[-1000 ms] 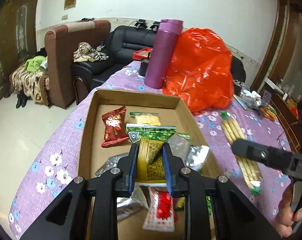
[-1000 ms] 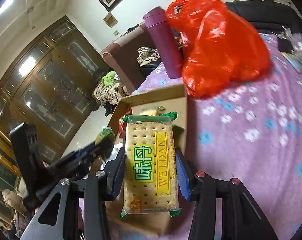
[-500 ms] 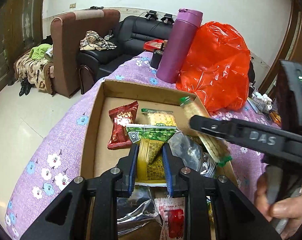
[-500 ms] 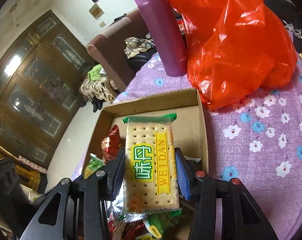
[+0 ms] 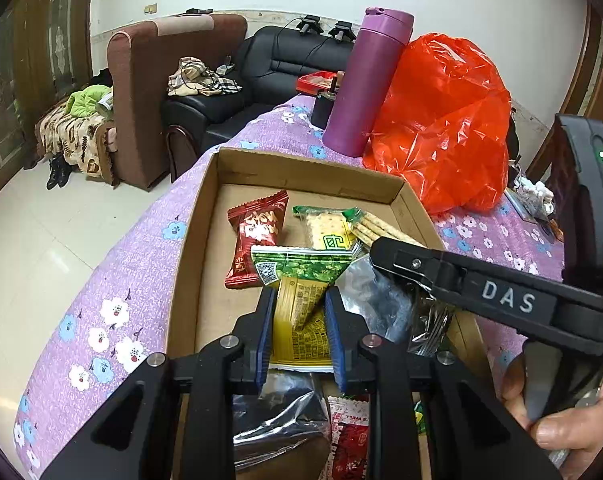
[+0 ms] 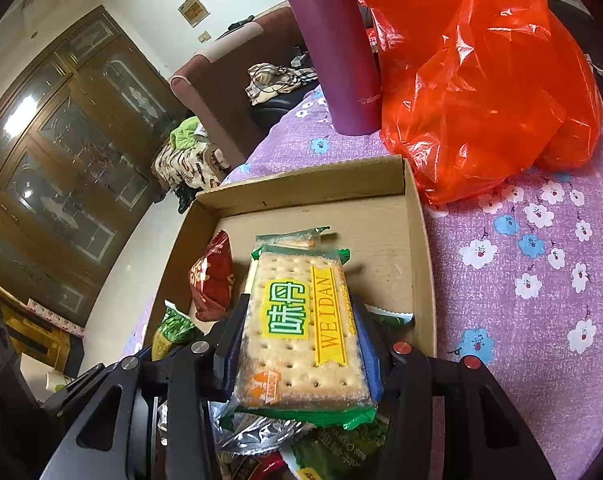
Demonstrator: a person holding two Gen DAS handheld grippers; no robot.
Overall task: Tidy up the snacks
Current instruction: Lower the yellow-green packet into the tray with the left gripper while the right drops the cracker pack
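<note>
A shallow cardboard box [image 5: 205, 216] lies on the purple flowered tablecloth and holds several snack packets. My left gripper [image 5: 300, 332] is shut on a green and yellow snack packet [image 5: 301, 292] above the box's near half. My right gripper [image 6: 301, 344] is shut on a cracker packet [image 6: 301, 328] with a green and yellow label, held low over the box [image 6: 417, 240]. In the left wrist view the right gripper [image 5: 385, 246] reaches in from the right with the cracker packet [image 5: 377, 230]. A red packet [image 5: 255, 240] and another cracker packet [image 5: 327, 230] lie in the box.
A tall purple flask [image 5: 367, 84] and a red plastic bag [image 5: 445, 120] stand on the table just behind the box. Silver foil packets [image 5: 277, 420] fill the box's near end. A brown armchair [image 5: 141, 92] and black sofa [image 5: 277, 68] stand beyond the table.
My right gripper has carried the cracker packet from beside the box to low over its far half. My left gripper has stayed shut on its packet and moved slightly forward.
</note>
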